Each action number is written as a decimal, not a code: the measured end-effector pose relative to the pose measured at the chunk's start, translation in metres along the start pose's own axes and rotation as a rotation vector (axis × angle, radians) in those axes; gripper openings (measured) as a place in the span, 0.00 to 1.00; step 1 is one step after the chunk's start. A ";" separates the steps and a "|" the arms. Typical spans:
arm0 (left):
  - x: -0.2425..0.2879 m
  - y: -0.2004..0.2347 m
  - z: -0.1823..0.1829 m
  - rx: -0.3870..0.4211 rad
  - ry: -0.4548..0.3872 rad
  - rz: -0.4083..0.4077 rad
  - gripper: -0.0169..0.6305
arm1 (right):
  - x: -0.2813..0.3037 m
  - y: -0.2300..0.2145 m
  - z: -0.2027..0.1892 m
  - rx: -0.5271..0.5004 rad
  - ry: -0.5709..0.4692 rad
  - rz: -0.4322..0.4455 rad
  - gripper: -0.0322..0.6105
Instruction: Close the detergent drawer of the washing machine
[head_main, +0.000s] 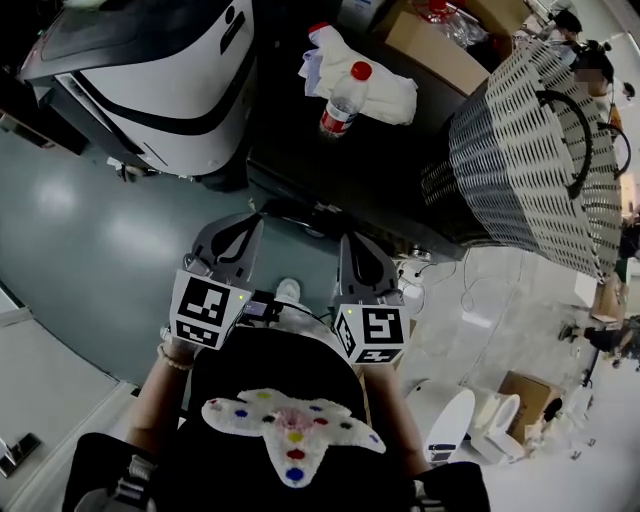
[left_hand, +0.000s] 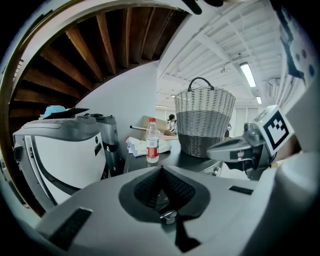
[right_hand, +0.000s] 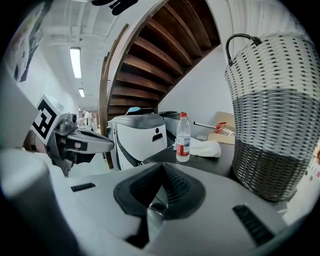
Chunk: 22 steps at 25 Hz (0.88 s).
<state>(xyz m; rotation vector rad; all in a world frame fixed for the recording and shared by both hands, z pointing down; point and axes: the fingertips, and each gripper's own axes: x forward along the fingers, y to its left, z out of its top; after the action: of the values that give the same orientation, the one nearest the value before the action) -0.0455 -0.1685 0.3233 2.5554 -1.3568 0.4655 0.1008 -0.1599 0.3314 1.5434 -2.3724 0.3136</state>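
White machine (head_main: 170, 90) with a black stripe, clear bottle (head_main: 343, 100) sporting a red cap and red label, basket (head_main: 540, 170) woven white over grey with black flecks, and the grey left gripper (left_hand: 161, 172) flashes a black-and-white square marker.

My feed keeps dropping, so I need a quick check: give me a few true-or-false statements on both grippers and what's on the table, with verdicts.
1. The left gripper and the right gripper are both shut with nothing between their jaws. True.
2. The water bottle lies on its side. False: it stands upright on the dark table, with its red cap on.
3. The wicker basket stands on the floor. False: it stands on the same table, to the right of the bottle in the head view.
4. A white cloth lies on the table right by the bottle. True.
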 end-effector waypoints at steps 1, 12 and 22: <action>0.000 -0.001 0.000 0.000 0.000 -0.001 0.04 | 0.000 0.001 0.000 -0.002 0.000 0.002 0.06; -0.004 -0.006 -0.003 -0.003 0.004 -0.008 0.04 | -0.004 0.007 0.003 -0.042 -0.009 0.005 0.06; -0.008 -0.005 -0.004 -0.004 -0.002 -0.005 0.04 | -0.005 0.011 0.005 -0.037 -0.009 0.014 0.06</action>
<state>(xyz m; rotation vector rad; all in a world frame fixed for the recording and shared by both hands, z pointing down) -0.0464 -0.1584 0.3235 2.5559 -1.3501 0.4589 0.0920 -0.1524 0.3245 1.5154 -2.3830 0.2648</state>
